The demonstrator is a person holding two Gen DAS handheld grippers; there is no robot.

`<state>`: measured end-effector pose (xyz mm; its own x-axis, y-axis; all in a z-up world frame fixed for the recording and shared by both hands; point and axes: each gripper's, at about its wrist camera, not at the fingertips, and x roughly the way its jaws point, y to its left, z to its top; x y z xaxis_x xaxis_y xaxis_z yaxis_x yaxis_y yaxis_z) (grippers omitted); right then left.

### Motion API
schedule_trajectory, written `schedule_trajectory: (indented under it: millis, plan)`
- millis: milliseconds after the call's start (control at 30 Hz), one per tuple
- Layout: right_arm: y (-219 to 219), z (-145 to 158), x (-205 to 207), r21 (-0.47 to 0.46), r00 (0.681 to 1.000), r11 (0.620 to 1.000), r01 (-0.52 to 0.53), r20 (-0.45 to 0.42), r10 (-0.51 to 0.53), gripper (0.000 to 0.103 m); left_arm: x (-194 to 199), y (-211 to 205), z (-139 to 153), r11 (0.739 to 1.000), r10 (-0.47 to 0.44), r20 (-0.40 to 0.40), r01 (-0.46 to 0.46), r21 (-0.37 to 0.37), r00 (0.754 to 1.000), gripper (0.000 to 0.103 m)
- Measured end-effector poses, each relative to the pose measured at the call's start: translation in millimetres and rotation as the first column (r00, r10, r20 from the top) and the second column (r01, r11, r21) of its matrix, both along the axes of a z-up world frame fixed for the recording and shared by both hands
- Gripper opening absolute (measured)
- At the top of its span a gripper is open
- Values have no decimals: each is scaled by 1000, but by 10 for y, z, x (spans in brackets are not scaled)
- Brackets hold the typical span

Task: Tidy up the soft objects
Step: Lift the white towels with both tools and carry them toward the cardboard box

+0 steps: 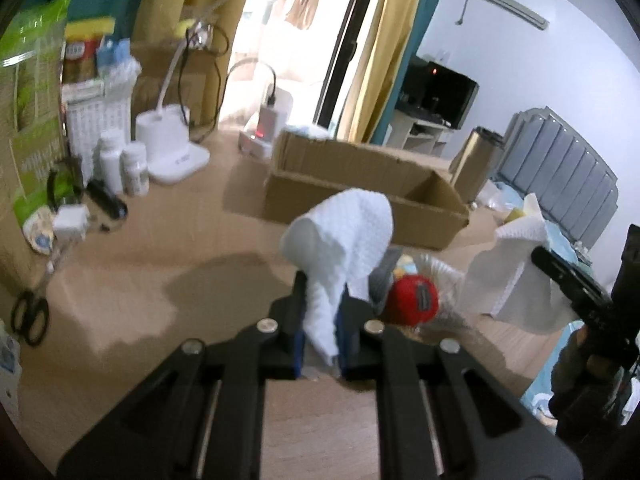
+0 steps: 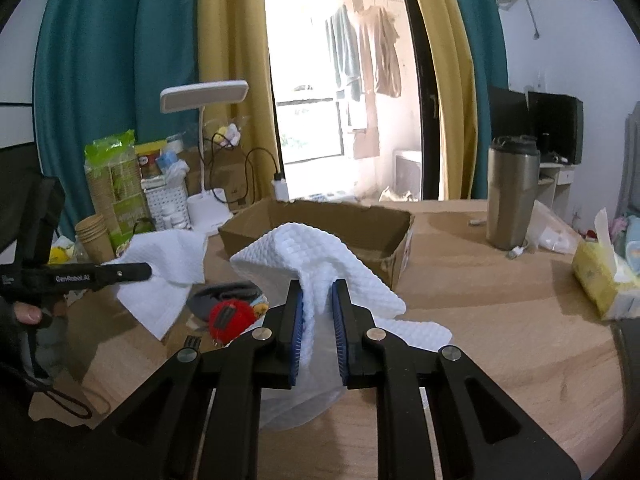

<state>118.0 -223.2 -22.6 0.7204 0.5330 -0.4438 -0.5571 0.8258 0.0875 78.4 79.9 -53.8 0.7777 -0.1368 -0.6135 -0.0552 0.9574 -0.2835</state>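
My left gripper (image 1: 322,316) is shut on a white waffle-textured cloth (image 1: 344,232) and holds it lifted above the wooden table (image 1: 160,280). My right gripper (image 2: 318,316) is shut on a second white waffle cloth (image 2: 316,256), also lifted. Each gripper with its cloth shows in the other view: the right one at the right edge (image 1: 560,272), the left one at the left edge (image 2: 120,272). A red soft object (image 1: 414,298) lies on the table between them, also seen in the right wrist view (image 2: 230,318), beside a grey item (image 2: 224,294). An open cardboard box (image 2: 320,220) stands behind.
A white desk lamp (image 2: 204,98), white bottles (image 1: 120,164), paper cups (image 2: 94,236), green packaging (image 1: 32,92) and scissors (image 1: 30,314) crowd the left side. A steel tumbler (image 2: 512,196) and a yellow tissue pack (image 2: 600,276) stand at the right.
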Motion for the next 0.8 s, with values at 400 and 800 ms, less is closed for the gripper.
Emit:
schedule_trajectory:
  millis: [400,800]
  plan:
    - [-11,211,330,7,997,1000,-7,74,6,16,283,194,426,997,-8,128,-2,77,992,12]
    - [262,399,914,13,989,999,-45,144,43,16,767,273,550,998,-60,209,54,31,976,12]
